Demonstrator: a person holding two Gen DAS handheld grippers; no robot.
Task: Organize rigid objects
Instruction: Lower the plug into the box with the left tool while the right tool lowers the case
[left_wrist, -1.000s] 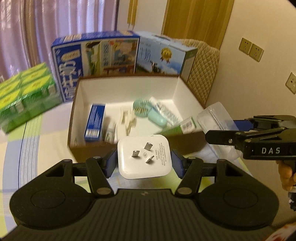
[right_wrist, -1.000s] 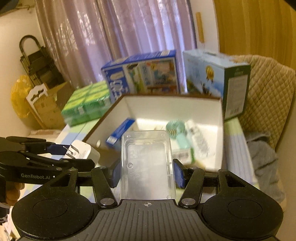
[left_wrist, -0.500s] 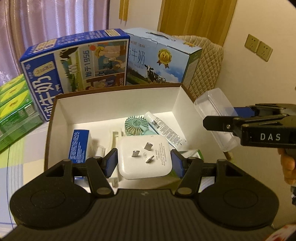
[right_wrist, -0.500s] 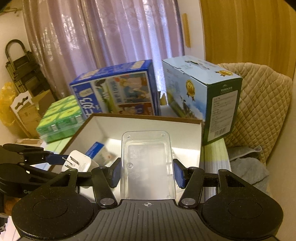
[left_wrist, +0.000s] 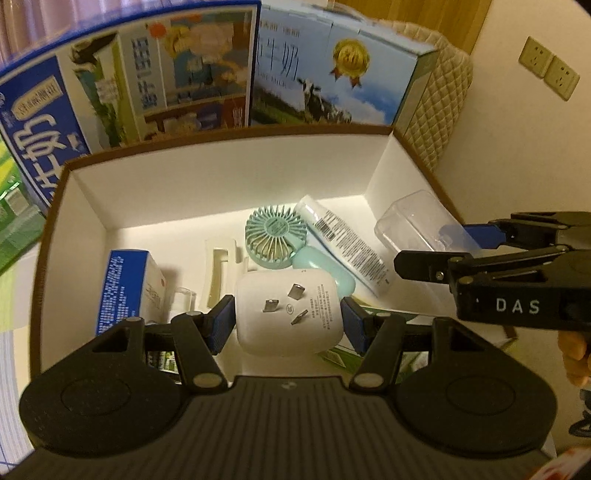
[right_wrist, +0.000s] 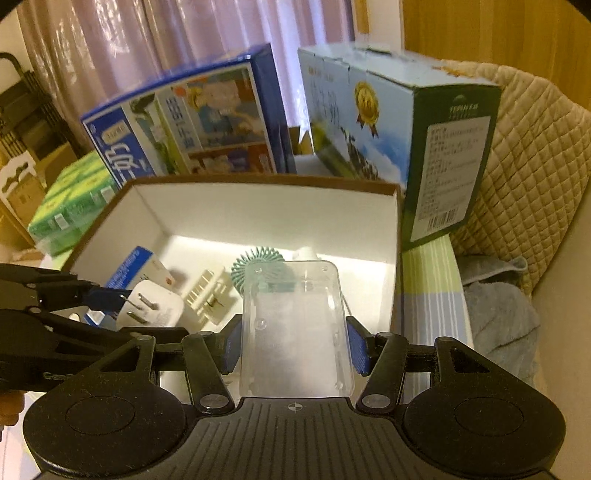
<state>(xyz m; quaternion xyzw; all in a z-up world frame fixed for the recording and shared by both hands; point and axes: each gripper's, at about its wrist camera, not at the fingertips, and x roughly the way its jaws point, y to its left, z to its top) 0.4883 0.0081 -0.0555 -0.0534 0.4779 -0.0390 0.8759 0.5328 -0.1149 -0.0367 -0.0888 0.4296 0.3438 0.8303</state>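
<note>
Surface: striped cloth (right_wrist: 428, 295)
On it: open brown box (left_wrist: 236, 136), two milk cartons behind (right_wrist: 184, 122) (right_wrist: 399, 122), green packs at left (right_wrist: 70, 199)

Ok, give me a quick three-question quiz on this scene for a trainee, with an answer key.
1. True or false: the left gripper is shut on a white plug.
2. What does the right gripper hold? A) a mint fan B) a clear plastic case C) a blue carton
3. Fill in: the mint fan lies inside the open ____.

Key:
1. True: the pads press on both its sides.
2. B, the clear plastic case.
3. Box, with white inner walls; a tube lies right beside the fan.
</note>
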